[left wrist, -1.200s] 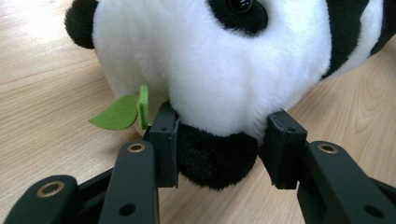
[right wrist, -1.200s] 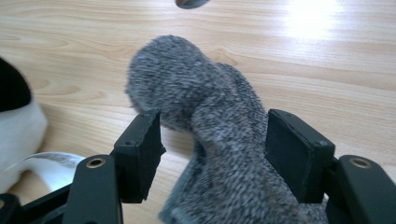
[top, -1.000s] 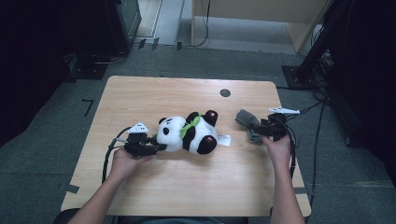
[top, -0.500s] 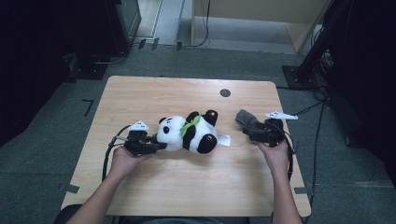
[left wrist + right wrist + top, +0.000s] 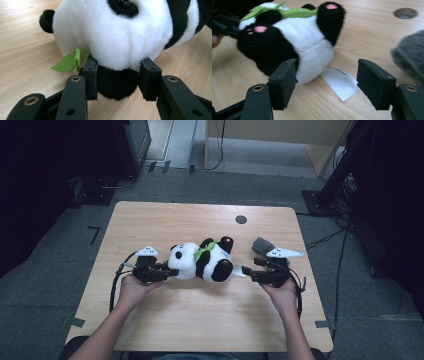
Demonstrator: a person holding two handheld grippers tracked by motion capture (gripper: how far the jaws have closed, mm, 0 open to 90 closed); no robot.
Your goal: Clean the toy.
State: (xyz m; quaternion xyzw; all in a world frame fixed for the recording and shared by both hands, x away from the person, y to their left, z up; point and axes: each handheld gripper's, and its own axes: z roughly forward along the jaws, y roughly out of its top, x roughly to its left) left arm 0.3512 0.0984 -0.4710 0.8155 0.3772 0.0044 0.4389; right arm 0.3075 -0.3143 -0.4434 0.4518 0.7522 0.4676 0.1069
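Left claw (image 5: 117, 75) tight on panda's ear (image 5: 116, 83)

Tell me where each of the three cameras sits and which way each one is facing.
High view: above the person's side, looking forward and down on the table; both forearms, left gripper and right gripper show.
Left gripper view: rides the left gripper, looking along its jaws, closed on the panda's black ear.
Right gripper view: rides the right gripper, facing the panda's rear and white tag; jaws open.
Shared: all show the panda.
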